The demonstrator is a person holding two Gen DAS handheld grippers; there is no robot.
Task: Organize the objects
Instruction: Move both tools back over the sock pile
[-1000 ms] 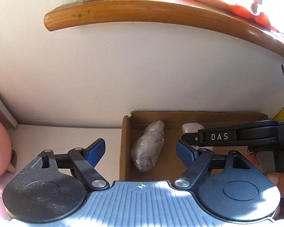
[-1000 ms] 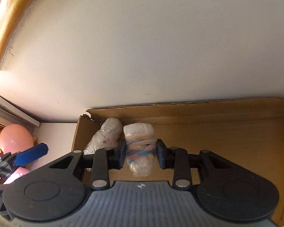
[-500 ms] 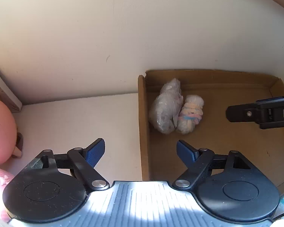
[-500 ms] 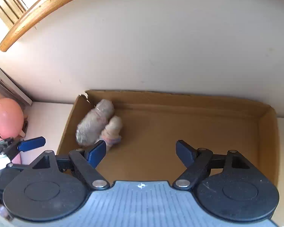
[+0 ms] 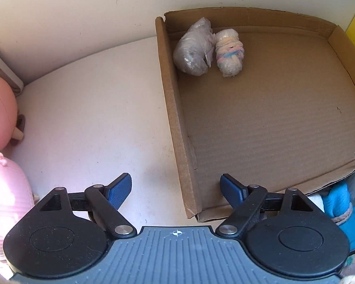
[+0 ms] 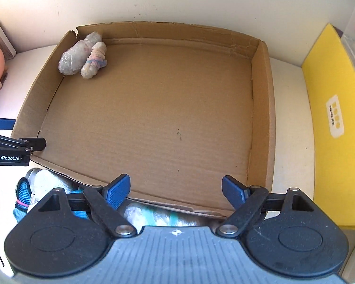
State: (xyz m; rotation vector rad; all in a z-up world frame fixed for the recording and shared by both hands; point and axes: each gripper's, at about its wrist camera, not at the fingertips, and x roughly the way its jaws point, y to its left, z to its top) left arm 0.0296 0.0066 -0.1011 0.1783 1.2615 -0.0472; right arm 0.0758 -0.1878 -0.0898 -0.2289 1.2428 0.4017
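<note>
A shallow cardboard tray sits on the white table. In its far left corner lie two plastic-wrapped bundles side by side: a grey one and a pastel pink-and-blue one. My right gripper is open and empty above the tray's near edge. My left gripper is open and empty over the tray's near left corner; it also shows at the left edge of the right wrist view. More wrapped bundles lie in front of the tray.
A yellow box stands right of the tray. A pink round object and a pink ribbed item sit at the left. A white wall runs behind everything.
My right gripper opened and let go of the pastel bundle beside the grey one, then drew back and up. My left gripper also pulled back and up from the tray.
</note>
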